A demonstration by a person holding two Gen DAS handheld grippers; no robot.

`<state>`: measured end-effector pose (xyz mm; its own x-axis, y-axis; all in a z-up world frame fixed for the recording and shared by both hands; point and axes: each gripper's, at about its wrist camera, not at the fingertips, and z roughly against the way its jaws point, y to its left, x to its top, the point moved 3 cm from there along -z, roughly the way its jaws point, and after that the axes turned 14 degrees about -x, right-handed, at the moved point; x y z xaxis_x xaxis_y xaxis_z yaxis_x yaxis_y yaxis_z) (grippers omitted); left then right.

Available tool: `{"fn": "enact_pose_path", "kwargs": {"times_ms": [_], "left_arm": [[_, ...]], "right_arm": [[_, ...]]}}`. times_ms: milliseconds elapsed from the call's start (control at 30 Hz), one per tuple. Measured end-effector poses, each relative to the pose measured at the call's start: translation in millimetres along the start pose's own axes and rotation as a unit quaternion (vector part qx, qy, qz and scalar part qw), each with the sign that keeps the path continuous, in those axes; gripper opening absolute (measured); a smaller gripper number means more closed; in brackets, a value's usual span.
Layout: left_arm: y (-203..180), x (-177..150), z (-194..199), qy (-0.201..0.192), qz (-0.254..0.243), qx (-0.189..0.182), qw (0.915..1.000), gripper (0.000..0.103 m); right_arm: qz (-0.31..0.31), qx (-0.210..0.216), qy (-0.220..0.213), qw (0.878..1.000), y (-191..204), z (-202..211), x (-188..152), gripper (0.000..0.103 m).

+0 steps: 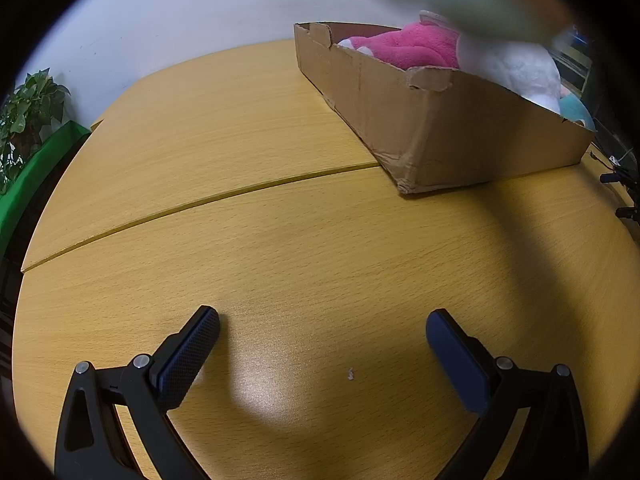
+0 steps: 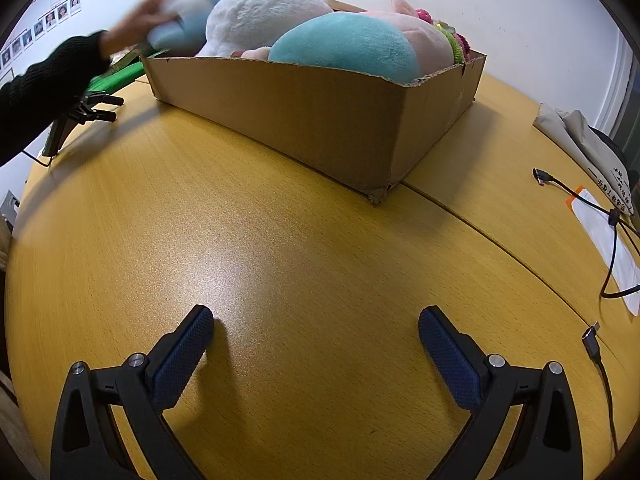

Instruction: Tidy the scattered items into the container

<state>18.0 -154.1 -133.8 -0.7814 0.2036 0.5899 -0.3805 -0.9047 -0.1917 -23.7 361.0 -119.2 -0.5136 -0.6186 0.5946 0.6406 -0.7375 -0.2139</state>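
both tongs (image 1: 323, 330) (image 2: 316, 326) agape, seemingly empty

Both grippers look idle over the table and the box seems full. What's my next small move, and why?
Probably hold both where they are. The left hand-held gripper and right hand-held gripper are open and empty over bare table, the plush toys already sit in the cardboard box, and a bare hand is on one at its far end.

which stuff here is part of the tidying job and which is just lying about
Part of the job:
- cardboard box
- teal plush
- white plush
- pink plush
- left gripper, open
- right gripper, open

Just lying about:
- black cables
- white paper
- potted plant
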Motion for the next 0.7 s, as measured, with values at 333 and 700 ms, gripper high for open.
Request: {"fn": "enact_pose_path", "kwargs": {"times_ms": [333,700], "left_arm": [[-6,-2,4,0.000,0.000,0.000,1.0000,0.103],[3,4,3,0.000,0.001,0.001,1.0000,0.103]], "right_arm": [[0.000,0.000,0.000,1.000,0,0,0,0.103],[-0.001,0.000,0.000,1.000,0,0,0,0.103]]}}
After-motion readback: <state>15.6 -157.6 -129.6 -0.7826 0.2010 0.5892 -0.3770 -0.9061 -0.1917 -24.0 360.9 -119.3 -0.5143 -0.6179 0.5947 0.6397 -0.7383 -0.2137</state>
